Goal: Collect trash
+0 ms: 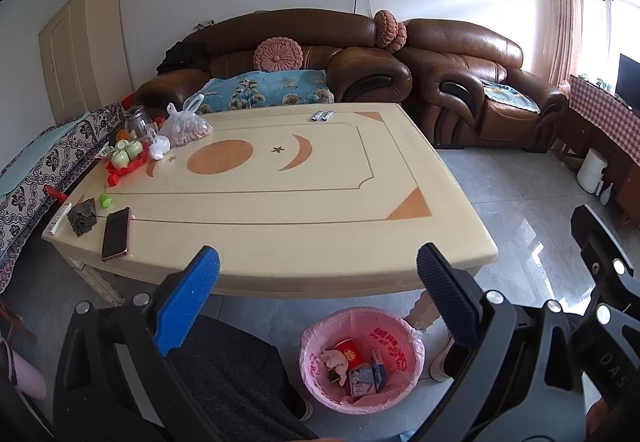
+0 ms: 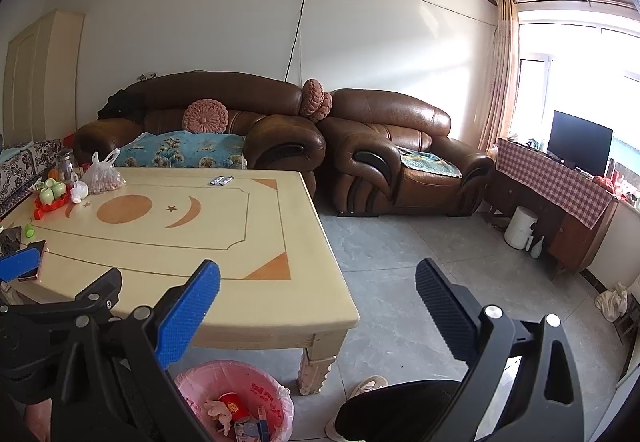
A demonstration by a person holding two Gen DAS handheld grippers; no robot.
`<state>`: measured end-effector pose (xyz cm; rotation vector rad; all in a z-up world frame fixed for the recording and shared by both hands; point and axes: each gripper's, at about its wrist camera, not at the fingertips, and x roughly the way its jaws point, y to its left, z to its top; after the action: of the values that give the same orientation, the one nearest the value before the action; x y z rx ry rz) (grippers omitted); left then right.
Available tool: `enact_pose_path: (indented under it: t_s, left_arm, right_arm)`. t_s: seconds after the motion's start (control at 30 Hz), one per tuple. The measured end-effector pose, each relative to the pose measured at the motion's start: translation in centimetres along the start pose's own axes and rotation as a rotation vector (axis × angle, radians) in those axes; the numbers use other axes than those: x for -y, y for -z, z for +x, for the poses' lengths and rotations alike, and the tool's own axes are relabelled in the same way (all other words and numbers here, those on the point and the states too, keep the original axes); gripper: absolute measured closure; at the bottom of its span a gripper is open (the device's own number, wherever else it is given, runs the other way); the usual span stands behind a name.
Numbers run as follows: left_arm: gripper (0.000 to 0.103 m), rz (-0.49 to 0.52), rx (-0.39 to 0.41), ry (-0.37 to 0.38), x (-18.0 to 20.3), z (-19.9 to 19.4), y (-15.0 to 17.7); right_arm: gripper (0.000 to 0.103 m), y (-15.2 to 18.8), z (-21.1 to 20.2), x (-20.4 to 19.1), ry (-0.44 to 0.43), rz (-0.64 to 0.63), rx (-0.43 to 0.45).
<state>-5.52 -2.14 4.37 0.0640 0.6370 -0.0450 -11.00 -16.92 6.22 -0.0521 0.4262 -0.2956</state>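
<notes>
Both claws are wide open and hold nothing. Left claw (image 1: 318, 270) hangs over the near edge of the table (image 1: 320, 234). Just below it on the floor sits the pink bin (image 1: 362, 358), with a red cup (image 1: 349, 354) and small boxes (image 1: 366, 376) inside. Right claw (image 2: 318, 282) hangs beside it, past the table's corner, with the bin (image 2: 236, 398) low to its left.

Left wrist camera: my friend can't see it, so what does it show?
An open left gripper hangs empty over the near edge of a cream table. Below stands a pink-lined bin holding a red cup and small boxes. A phone lies on the table's left.
</notes>
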Motion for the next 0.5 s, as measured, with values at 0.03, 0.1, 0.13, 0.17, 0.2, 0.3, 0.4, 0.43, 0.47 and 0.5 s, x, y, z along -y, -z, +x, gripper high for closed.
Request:
enact_pose_path:
  t_s: [0.03,0.1,0.13,0.17,0.2,0.3,0.4,0.43,0.47,0.5]
  left_arm:
    - [0.006,-0.001,-0.001,0.000,-0.02,0.01,0.00]
    - [0.006,0.001,-0.001,0.001,0.00,0.00,0.02]
    - [0.006,0.000,0.000,0.001,-0.01,-0.01,0.03]
    - [0.006,0.000,0.001,0.001,0.00,-0.01,0.03]
    - [0.006,0.000,0.000,0.001,-0.01,-0.01,0.03]
    - [0.006,0.001,0.001,0.001,-0.02,-0.02,0.03]
    - [0.006,-0.001,0.003,-0.001,-0.18,-0.01,-0.02]
    - [0.006,-0.001,0.003,-0.001,-0.27,-0.01,-0.04]
    - [0.006,0.000,0.002,-0.001,-0.19,-0.05,-0.02]
    - [0.006,0.000,0.001,0.001,-0.25,-0.04,-0.03]
  right_arm:
    - [0.007,0.01,0.01,-0.01,0.000,0.000,0.000]
    - [0.007,0.05,-0.02,-0.06,-0.002,-0.001,-0.001]
    - [0.007,0.06,-0.01,-0.10,-0.002,-0.001,-0.001]
    - [0.007,0.03,-0.04,-0.08,-0.001,-0.001,0.000]
    - [0.007,0.03,-0.04,-0.09,0.000,-0.001,0.000]
    - [0.007,0.03,-0.03,-0.09,-0.001,0.000,0.000]
    - [0.007,0.07,-0.10,-0.11,-0.004,0.000,0.001]
    - [0.007,0.10,-0.08,-0.14,-0.004,0.000,0.001]
    - [0.007,0.07,-0.10,-0.11,-0.003,0.001,0.001]
    - [0.007,0.09,-0.09,-0.10,-0.004,0.002,0.001]
